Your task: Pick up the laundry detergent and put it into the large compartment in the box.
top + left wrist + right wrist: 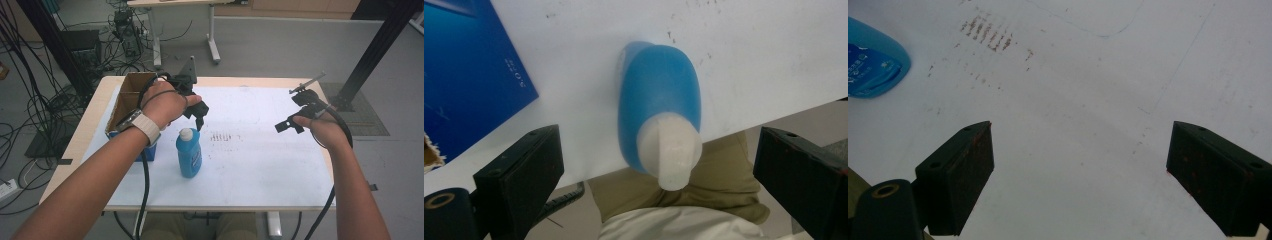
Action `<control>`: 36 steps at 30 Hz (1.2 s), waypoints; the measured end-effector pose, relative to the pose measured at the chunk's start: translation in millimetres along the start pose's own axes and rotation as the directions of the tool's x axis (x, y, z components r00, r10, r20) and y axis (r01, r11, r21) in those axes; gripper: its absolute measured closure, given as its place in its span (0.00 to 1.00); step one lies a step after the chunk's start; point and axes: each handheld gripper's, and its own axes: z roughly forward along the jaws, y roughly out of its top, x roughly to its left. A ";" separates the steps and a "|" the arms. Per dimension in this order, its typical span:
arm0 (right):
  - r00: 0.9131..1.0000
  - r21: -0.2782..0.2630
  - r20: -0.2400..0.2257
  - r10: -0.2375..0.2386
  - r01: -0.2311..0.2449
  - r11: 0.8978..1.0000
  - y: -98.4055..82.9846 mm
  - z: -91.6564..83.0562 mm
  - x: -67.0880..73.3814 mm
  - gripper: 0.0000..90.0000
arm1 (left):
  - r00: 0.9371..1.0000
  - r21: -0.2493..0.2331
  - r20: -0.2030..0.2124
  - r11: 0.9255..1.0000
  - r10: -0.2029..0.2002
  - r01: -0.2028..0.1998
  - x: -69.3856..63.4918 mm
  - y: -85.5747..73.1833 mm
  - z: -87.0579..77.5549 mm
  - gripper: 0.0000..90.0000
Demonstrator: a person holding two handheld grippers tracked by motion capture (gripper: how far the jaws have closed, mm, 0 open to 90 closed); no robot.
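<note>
A blue bottle (189, 154) with a white cap stands upright on the white tabletop (260, 165), near the front edge and left of the middle. Just above its cap hang the left tongs (199, 121), pointing down, jaws spread wide on either side of the cap with no contact; in the left gripper view the cap (670, 152) sits between the two black jaws. Left of the bottle is a blue cardboard box (129, 102). Well apart to the right, the right tongs (284, 127) hover over bare tabletop, spread wide and holding nothing
</note>
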 end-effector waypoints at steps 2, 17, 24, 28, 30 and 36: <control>1.000 -0.002 0.000 -0.004 0.004 1.000 -0.2 0.3 0.3 0.13 | 1.000 0.002 -0.003 1.000 0.003 -0.003 -2.1 -0.1 2.8 0.07; 1.000 -0.004 0.000 -0.009 0.009 1.000 -2.2 -0.5 3.7 0.13 | 0.999 0.034 -0.046 0.999 0.028 -0.027 -15.0 4.0 18.5 0.08; 1.000 -0.003 0.000 -0.010 0.010 1.000 -1.1 -0.4 5.2 0.13 | 0.999 0.023 -0.040 1.000 0.021 -0.020 -13.4 2.4 22.4 0.08; 1.000 -0.001 0.001 -0.010 0.010 1.000 -1.2 0.2 5.2 0.13 | 0.999 0.025 -0.038 1.000 0.014 -0.013 -11.2 2.6 26.4 0.08; 1.000 0.000 0.000 -0.009 0.009 1.000 -1.2 0.3 5.2 0.13 | 0.999 0.024 -0.037 1.000 0.015 -0.014 -11.2 2.6 26.9 0.09; 1.000 0.003 0.000 -0.009 0.009 1.000 -0.2 1.1 5.6 0.13 | 0.999 0.029 -0.036 0.999 0.021 -0.020 -12.5 3.7 27.7 0.09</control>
